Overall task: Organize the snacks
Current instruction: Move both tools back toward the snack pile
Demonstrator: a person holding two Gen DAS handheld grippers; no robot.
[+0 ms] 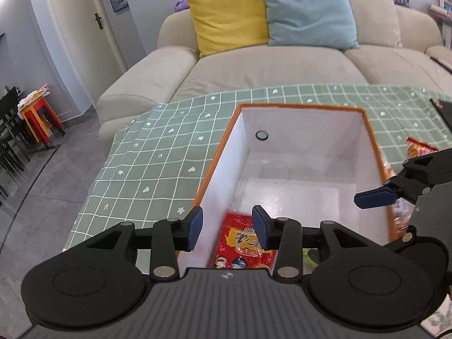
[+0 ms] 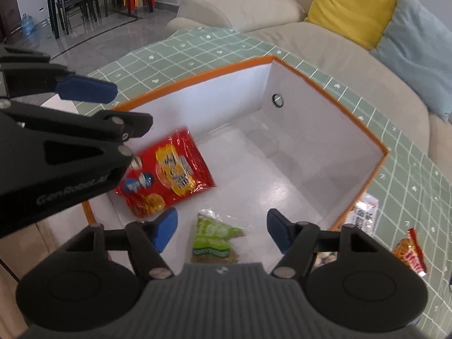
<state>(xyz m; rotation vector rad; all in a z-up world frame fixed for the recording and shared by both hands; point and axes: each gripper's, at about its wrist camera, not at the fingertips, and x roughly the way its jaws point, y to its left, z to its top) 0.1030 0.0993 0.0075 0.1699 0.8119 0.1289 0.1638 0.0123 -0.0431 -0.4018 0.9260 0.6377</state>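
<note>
The red snack bag (image 2: 166,173) at the left of the frame is glossy, crinkled foil-like plastic. The box (image 2: 310,152) has smooth white walls and a shiny floor. The green checked tablecloth (image 1: 147,158) looks matt; the sofa (image 1: 282,65) is soft woven cloth.

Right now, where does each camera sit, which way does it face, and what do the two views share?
Left wrist: on the left tool, looking down into the orange box toward the sofa; shows its own open fingers over the red packet, and the right tool's finger at right.
Right wrist: on the right tool, looking down into the box; open fingers above a green packet, left tool at left.
Shared: box, red packet, green checked cloth, sofa, yellow cushion.
</note>
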